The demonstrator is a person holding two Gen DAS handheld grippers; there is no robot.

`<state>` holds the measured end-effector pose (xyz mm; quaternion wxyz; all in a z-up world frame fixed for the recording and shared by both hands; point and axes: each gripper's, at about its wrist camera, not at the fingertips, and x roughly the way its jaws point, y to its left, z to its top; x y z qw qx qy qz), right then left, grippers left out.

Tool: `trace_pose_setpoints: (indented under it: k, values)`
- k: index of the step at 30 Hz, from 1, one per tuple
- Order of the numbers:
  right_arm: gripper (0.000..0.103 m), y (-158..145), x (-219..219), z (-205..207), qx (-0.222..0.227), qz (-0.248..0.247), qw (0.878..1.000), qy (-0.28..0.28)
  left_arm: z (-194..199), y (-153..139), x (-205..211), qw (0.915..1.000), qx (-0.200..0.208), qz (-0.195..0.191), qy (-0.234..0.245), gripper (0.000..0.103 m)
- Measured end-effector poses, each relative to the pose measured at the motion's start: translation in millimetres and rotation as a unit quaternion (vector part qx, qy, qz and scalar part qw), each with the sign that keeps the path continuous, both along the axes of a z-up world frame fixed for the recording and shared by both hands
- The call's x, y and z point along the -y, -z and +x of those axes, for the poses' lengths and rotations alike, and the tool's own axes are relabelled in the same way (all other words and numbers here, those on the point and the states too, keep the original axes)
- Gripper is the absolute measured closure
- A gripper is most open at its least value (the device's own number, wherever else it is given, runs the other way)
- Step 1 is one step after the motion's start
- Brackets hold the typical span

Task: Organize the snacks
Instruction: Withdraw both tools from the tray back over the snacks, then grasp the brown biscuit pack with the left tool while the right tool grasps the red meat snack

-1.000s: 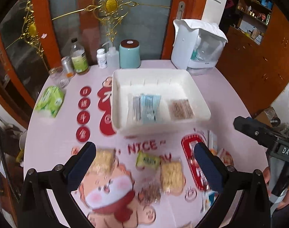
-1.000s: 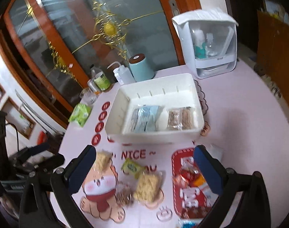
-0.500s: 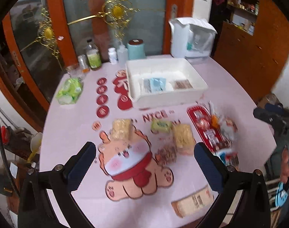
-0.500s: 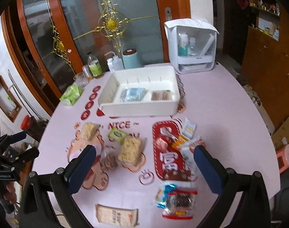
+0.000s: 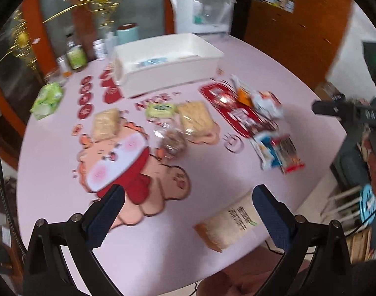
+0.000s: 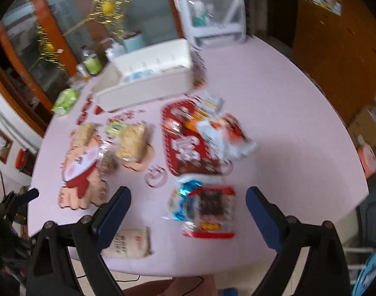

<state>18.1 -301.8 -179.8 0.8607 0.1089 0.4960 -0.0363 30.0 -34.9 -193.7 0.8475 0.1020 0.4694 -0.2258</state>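
A white bin with a few packs inside stands at the far side of the pink table. Loose snacks lie in front of it: pale cracker packs, a green pack, a red and a blue pack. My left gripper hangs open over the near table edge, with a beige pack beside its right finger. My right gripper is open and its jaws are closing. The red pack lies below, between the fingers, and the pads do not touch it. The beige pack lies by its left finger.
Bottles, a teal canister and a white dispenser line the table's far edge. A green tissue pack lies at the left. A heap of small packs sits right of centre. The table's rounded near edge is just below both grippers.
Both grippers have drawn back from the bin and sunk toward the table's near edge. The red, blue and beige packs have come into view. The right jaws have narrowed a little.
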Motion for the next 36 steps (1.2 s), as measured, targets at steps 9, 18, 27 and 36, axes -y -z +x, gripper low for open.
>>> trace_pose_setpoints:
  k: [9, 18, 27, 36]
  values:
    - [0.009, 45.8, 18.5, -14.0, -0.048, -0.011, 0.999, 0.023, -27.0, 60.6, 60.2, 0.9898, -0.026, 0.044, 0.133, 0.0]
    - [0.016, 91.9, 21.6, -2.1, -0.091, -0.004, 0.996, 0.025, -35.6, 104.8, 101.1, 0.9701, -0.049, 0.098, 0.216, 0.0]
    - [0.034, 109.2, 18.3, 25.2, -0.106, -0.018, 0.994, 0.008, -18.9, 129.7, 113.9, 0.9671, -0.087, 0.109, 0.212, 0.001]
    - [0.043, 123.9, 5.6, 37.1, -0.134, -0.045, 0.99, -0.021, -13.6, 143.3, 110.8, 0.9634, -0.114, 0.118, 0.212, 0.008]
